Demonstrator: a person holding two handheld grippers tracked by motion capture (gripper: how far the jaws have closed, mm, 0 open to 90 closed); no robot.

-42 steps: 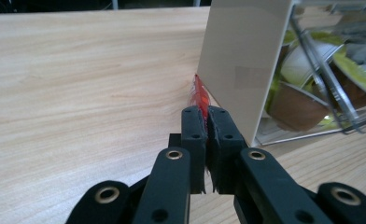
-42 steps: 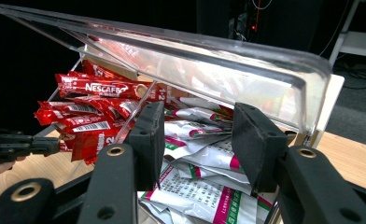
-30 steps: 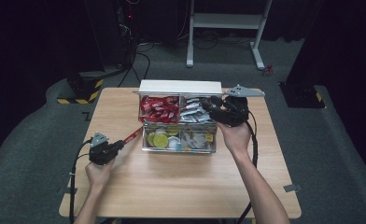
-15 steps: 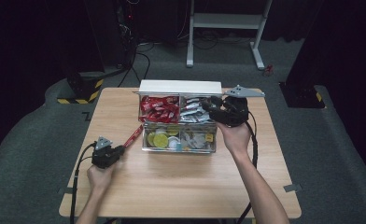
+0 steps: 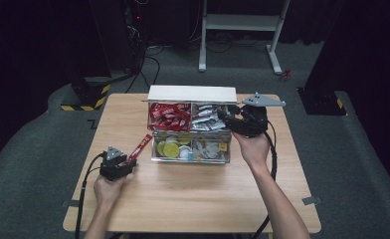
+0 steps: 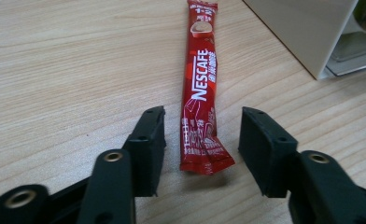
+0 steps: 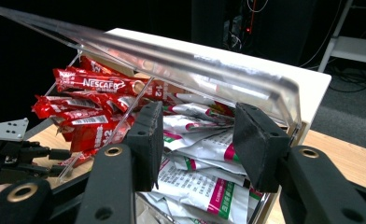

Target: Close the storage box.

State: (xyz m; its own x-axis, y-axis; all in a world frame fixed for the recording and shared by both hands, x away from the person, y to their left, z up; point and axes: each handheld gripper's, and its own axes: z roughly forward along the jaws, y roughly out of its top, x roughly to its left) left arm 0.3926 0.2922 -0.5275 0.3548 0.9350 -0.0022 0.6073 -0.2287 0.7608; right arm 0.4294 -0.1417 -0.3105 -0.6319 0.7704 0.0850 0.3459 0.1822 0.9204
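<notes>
A red Nescafe stick (image 6: 200,84) lies flat on the wooden table (image 5: 193,199), left of the clear box (image 5: 190,160). My left gripper (image 6: 202,123) is open: its jaws have just been opening, and the stick's near end lies between them without touching the pads. From above, the left gripper (image 5: 129,161) sits at the stick's (image 5: 142,146) lower end. My right gripper (image 7: 197,121) is open at the box's back right corner. The raised clear lid (image 7: 172,60) is just above its jaw tips, and silver sachets (image 7: 204,186) show through the gap.
The box has a back-left compartment of red sticks (image 5: 169,115) and a back-right one of silver sachets (image 5: 207,121). Small round items (image 5: 170,148) fill the front ones. Its lid (image 5: 193,93) stands upright at the back. A white stand (image 5: 238,30) is beyond the table.
The left gripper's jaws have opened and let go of the red stick, which now lies on the table. The right gripper has not moved.
</notes>
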